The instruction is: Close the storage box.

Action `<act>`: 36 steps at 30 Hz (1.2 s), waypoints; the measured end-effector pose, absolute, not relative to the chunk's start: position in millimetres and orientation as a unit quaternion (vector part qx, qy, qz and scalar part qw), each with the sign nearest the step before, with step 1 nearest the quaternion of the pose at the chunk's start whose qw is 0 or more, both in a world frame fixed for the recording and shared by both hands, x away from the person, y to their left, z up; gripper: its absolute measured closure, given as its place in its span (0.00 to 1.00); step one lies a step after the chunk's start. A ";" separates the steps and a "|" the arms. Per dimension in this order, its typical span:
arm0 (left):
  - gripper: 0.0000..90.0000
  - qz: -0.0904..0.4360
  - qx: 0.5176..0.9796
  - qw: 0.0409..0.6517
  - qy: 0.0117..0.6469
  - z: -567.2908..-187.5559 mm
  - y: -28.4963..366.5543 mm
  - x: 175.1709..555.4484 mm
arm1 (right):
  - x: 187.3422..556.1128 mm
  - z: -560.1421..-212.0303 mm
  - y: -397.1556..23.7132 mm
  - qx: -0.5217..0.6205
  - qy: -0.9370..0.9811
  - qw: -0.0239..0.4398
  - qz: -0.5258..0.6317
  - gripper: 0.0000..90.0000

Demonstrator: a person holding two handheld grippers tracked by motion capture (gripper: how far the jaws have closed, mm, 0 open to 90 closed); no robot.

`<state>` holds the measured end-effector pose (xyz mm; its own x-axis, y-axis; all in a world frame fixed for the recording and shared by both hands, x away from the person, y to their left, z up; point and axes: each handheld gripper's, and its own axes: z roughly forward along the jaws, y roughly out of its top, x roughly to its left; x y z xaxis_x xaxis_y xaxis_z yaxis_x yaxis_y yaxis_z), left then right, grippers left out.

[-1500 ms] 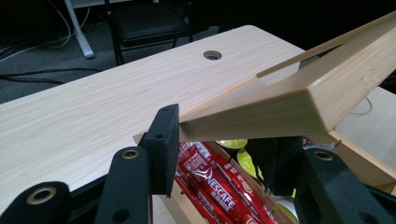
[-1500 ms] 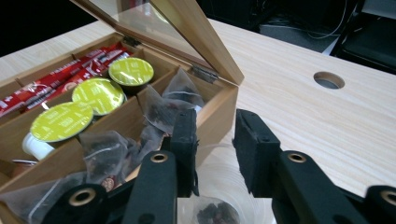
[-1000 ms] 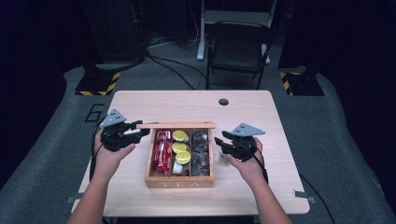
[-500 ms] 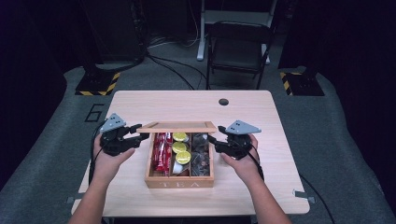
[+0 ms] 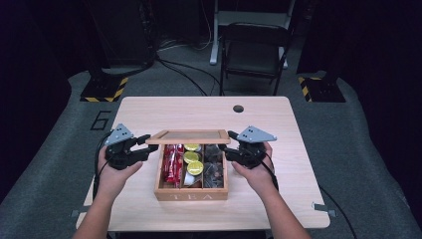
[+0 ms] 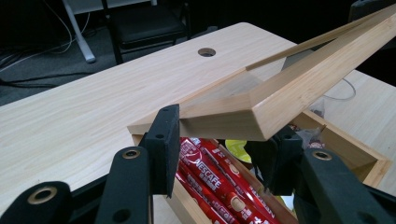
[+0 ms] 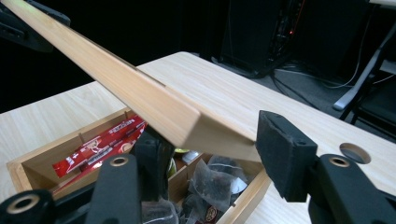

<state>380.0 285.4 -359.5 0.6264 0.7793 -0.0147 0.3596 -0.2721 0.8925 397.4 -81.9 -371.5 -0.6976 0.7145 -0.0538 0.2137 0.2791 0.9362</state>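
Note:
A wooden tea box (image 5: 191,191) stands on the table. Its glass-paned lid (image 5: 189,135) is tilted up above the box's back. My left gripper (image 5: 145,144) is shut on the lid's left front corner (image 6: 261,116). My right gripper (image 5: 226,144) has the right front corner (image 7: 187,121) between its jaws, which have just been closing, and the pads (image 7: 285,154) press on it. Inside lie red Nescafe sachets (image 6: 210,172), yellow-topped capsules (image 5: 193,162) and dark tea bags (image 7: 210,186).
The light wooden table (image 5: 199,109) has a round cable hole (image 5: 238,108) near its far edge. A black folding chair (image 5: 254,50) stands beyond the table, with cables on the floor near it.
The lid lay flat on the box; its front edge is now lifted. Both grippers moved inward to the lid's corners and rose with it.

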 end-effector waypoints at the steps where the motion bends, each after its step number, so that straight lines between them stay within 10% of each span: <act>1: 0.60 0.221 0.764 0.479 0.372 -359.7 285.5 379.9 | 397.7 -371.1 -81.8 0.301 0.764 0.246 0.515 0.53; 36: 0.60 0.220 0.776 0.453 0.379 -352.5 280.5 382.6 | 402.4 -364.1 -82.9 0.313 0.775 0.224 0.501 0.55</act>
